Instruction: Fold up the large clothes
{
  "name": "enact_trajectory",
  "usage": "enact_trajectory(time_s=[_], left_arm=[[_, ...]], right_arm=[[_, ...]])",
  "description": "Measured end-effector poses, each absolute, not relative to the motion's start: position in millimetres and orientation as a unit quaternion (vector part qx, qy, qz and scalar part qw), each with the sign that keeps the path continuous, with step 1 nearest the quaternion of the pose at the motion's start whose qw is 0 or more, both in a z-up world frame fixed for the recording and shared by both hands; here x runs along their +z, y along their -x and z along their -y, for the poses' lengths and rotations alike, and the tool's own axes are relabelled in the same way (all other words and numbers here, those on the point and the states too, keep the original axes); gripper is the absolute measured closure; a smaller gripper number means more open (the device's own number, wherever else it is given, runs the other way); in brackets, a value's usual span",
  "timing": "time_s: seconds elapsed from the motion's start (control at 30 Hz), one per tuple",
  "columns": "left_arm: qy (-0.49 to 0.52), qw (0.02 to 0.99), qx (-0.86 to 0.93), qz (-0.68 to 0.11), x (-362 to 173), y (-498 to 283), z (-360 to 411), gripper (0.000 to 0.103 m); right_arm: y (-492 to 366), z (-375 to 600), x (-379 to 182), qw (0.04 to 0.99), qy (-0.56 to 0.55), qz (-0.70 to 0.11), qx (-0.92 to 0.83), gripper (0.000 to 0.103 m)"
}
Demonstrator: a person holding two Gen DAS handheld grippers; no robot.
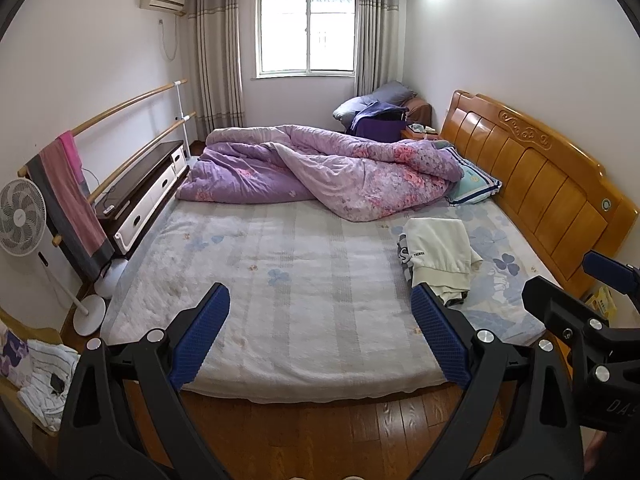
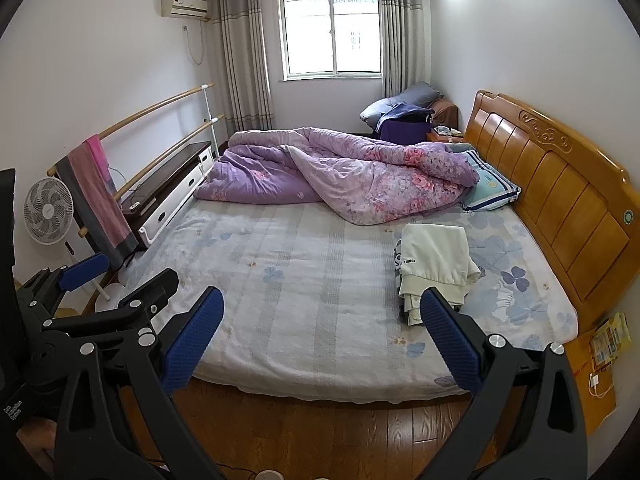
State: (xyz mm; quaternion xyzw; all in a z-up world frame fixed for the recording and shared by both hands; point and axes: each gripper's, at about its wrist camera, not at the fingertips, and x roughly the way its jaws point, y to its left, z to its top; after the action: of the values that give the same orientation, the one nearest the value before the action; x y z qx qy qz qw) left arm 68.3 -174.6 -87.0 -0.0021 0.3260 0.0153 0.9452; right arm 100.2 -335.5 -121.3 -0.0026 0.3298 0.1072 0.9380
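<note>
At the far left a white standing fan (image 1: 20, 218) stands on the wooden floor (image 1: 320, 432) beside a double wooden rail (image 1: 132, 100) along the wall, with a grey and pink towel (image 1: 70, 196) draped over it. Just right of the rail sits a low dark cabinet with white drawers (image 1: 148, 196). The left gripper (image 1: 320, 334) hovers over the near edge of the bed (image 1: 280, 280), its blue-padded jaws spread wide with nothing between them. The mattress in front of it is covered by a pale sheet with blue flower prints, and a crumpled purple floral quilt (image 1: 320, 172) lies heaped across the far half, under the window (image 1: 306, 32). The right gripper (image 2: 322, 336) is held just beside the left one, also at the near edge of the bed, and its jaws are likewise wide apart and hold nothing. Toward the right of the bed, near the headboard (image 1: 540, 184), lies the folded pile of clothes (image 2: 436, 268): a cream garment on top with a dark printed one showing beneath it, resting flat on the sheet and well apart from both grippers. A striped blue pillow (image 2: 490, 190) lies beyond the pile, touching the quilt and set against the headboard. A low nightstand (image 2: 592, 372) carrying a yellow packet (image 2: 612, 336) stands at the far right.
</note>
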Motion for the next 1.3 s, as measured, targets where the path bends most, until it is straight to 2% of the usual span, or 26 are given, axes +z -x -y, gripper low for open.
enact_trajectory(time_s=[1.3], left_arm=[[0.007,0.948,0.0,-0.319,-78.4,-65.6,157.5,0.009]], right_arm=[[-81.4,316.0,-111.6,0.943,0.015,-0.321,0.087,0.008]])
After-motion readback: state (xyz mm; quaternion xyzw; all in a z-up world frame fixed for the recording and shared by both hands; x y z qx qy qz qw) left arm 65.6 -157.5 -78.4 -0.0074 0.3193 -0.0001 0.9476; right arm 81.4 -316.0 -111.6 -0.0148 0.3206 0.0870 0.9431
